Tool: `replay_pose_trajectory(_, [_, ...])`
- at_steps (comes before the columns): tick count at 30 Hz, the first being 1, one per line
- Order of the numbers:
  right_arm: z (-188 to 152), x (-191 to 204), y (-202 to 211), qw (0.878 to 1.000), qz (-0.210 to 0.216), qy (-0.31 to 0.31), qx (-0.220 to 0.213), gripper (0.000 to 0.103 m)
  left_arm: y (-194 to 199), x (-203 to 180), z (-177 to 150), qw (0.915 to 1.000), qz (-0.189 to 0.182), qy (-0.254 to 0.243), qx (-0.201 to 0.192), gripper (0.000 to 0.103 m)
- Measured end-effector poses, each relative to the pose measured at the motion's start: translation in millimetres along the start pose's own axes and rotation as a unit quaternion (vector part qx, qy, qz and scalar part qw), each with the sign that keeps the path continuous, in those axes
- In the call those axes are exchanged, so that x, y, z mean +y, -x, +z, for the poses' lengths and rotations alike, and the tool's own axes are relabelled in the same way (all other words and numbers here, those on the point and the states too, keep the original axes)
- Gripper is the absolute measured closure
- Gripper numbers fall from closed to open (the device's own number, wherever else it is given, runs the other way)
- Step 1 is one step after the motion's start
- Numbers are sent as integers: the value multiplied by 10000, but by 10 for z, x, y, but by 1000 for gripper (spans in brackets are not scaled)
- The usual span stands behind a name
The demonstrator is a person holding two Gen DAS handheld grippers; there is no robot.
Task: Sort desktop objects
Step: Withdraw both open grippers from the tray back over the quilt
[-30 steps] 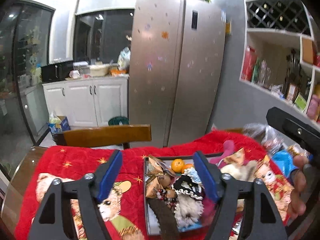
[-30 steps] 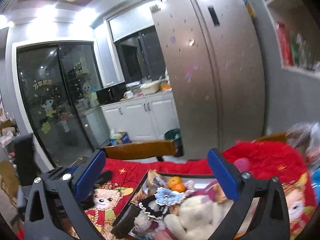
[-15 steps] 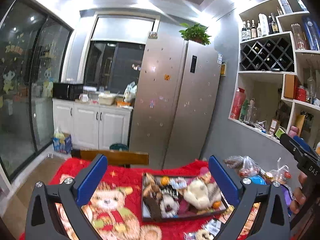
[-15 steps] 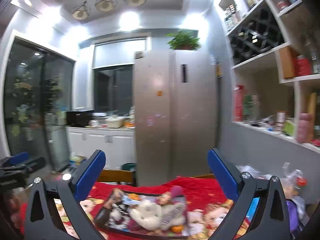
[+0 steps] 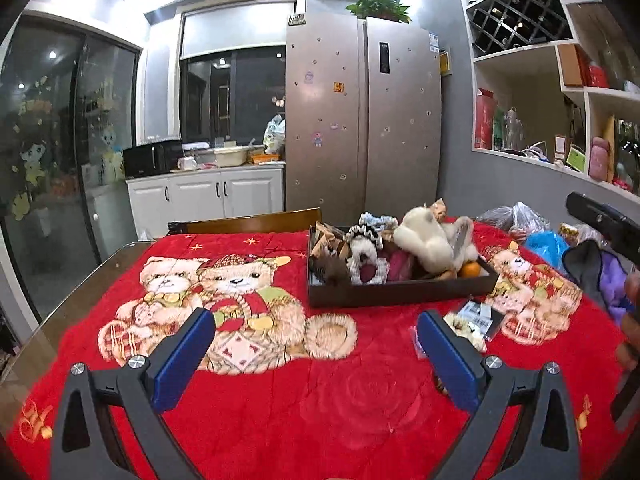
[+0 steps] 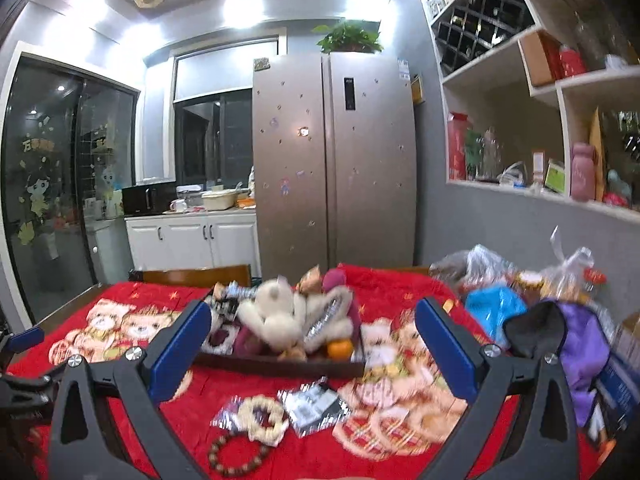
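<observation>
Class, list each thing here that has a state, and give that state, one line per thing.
Left tongs: open, empty.
Right tongs: open, empty.
Tray: piled full.
White plush toy: lying in tray.
Orange: in tray.
Bead bracelet: loose on blanket.
Fridge: doors closed.

Bare blanket (image 5: 320, 400) before piled tray (image 5: 400, 294); packets (image 6: 312, 400), bracelets (image 6: 262, 420) beside.
</observation>
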State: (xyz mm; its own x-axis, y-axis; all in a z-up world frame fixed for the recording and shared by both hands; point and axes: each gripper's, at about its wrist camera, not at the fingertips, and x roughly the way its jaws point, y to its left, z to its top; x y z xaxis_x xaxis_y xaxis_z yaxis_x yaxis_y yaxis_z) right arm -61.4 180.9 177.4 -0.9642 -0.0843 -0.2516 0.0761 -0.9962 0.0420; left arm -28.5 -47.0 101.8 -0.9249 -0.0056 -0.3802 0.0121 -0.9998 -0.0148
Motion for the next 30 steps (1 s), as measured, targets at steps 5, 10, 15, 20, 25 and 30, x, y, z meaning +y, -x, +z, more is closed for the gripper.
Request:
replay_pose_trajectory(5, [-461, 135, -186, 9990, -175, 97, 401, 0, -79, -6, -190, 9999, 46, 110, 27, 0])
replay_pose_trajectory(10, [-826, 359, -313, 9944, -531, 527, 752, 0, -85, -58, -315, 9998, 173, -129, -6, 0])
replay_pose_trajectory(15, [-903, 363, -391, 9935, -220, 324, 1070, 0, -72, -1, -329, 9999, 101, 63, 20, 0])
replay_pose_trajectory(20, [-899, 285, -453, 9922, -112, 119, 1237, 0, -167, 60, -335, 9994, 126, 216, 256, 0])
replay_pose_trajectory(25, [-885, 303, -484, 9911, -128, 122, 1323, 0, -178, 76, -350, 9991, 122, 249, 306, 0])
replay_pose_trajectory(30, [-886, 356, -472, 9913, -109, 240, 1291, 0, -183, 67, -349, 9992, 80, 213, 316, 0])
